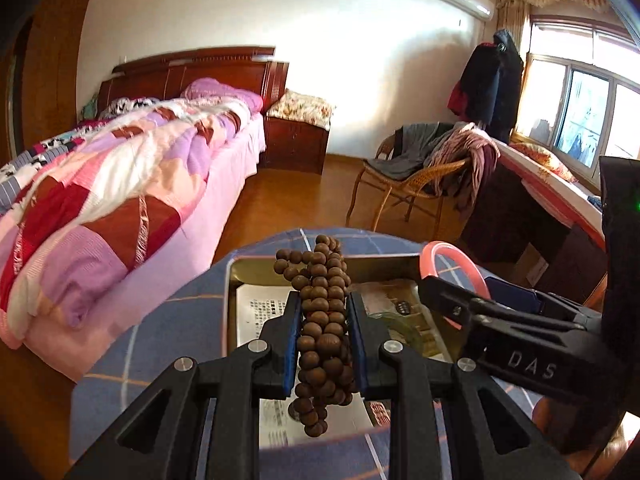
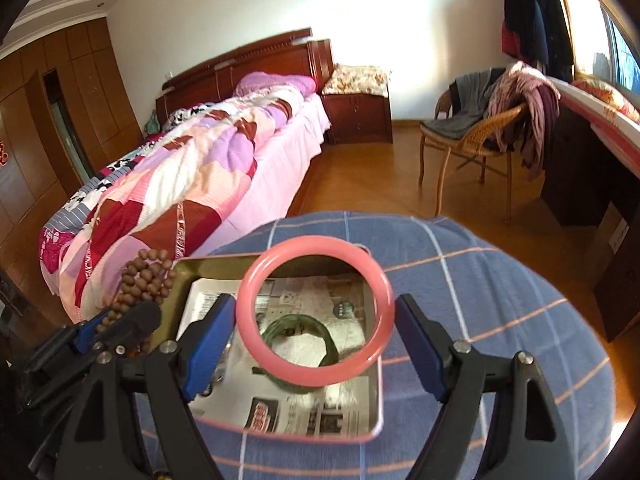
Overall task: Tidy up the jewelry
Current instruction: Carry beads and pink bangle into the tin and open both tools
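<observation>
My left gripper (image 1: 324, 312) is shut on a bunch of brown wooden prayer beads (image 1: 320, 320) and holds it above the open metal tin (image 1: 230, 276). My right gripper (image 2: 314, 324) is shut on a pink bangle (image 2: 312, 312), held by its sides over the same tin (image 2: 372, 432). A green bangle (image 2: 332, 344) lies inside the tin on printed paper. The beads (image 2: 140, 280) and left gripper show at the left of the right wrist view. The pink bangle (image 1: 436, 248) and right gripper show at the right of the left wrist view.
The tin sits on a round table with a blue checked cloth (image 2: 460, 280). Beyond are a bed with a patchwork quilt (image 2: 192, 168), a wooden nightstand (image 2: 360, 116), a wicker chair with clothes (image 2: 480, 132) and a dark desk (image 2: 580, 168) at the right.
</observation>
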The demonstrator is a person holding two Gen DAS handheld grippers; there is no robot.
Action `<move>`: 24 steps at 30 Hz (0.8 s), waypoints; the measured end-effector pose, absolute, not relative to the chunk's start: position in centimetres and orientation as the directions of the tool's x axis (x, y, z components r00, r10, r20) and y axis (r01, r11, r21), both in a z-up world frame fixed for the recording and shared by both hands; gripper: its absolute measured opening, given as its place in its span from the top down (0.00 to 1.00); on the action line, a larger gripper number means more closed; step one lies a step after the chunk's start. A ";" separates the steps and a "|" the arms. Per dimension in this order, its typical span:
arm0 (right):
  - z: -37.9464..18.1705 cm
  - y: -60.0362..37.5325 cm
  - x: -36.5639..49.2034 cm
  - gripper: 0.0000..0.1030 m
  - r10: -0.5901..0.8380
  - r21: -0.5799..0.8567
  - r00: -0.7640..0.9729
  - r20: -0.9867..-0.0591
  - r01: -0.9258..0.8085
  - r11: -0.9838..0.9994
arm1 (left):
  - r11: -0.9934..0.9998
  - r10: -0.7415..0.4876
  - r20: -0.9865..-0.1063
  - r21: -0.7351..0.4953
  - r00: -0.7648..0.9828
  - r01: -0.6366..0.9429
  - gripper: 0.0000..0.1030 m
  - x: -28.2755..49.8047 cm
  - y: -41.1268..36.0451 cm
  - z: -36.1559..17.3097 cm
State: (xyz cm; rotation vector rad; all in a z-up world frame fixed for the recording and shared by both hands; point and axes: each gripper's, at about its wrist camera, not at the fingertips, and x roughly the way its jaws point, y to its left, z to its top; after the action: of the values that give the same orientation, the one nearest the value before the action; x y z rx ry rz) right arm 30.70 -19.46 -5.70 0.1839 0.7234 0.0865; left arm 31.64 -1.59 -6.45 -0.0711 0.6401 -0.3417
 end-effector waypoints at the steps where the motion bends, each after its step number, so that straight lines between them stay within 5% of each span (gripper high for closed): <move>1: -5.9 -19.5 31.0 0.19 0.134 0.191 0.744 -0.654 -0.009 0.982 | 0.943 -0.329 -0.581 -0.165 0.744 0.288 0.79 32.0 -1.8 -6.8; 16: -8.1 -19.8 32.8 0.15 0.152 0.187 0.717 -0.680 -0.031 0.982 | 0.970 -0.238 -0.677 -0.125 0.696 0.210 0.77 34.1 -2.5 -9.1; 24: -5.1 -20.7 29.8 0.15 0.170 0.239 0.760 -0.627 -0.021 0.971 | 0.975 -0.221 -0.666 -0.126 0.713 0.184 0.39 32.7 -2.2 -7.1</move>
State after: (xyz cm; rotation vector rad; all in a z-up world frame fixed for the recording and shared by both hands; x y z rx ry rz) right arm 29.83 -20.68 -5.12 0.2237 0.7008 0.1050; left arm 32.70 -2.21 -7.08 -0.0514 0.7440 -0.2247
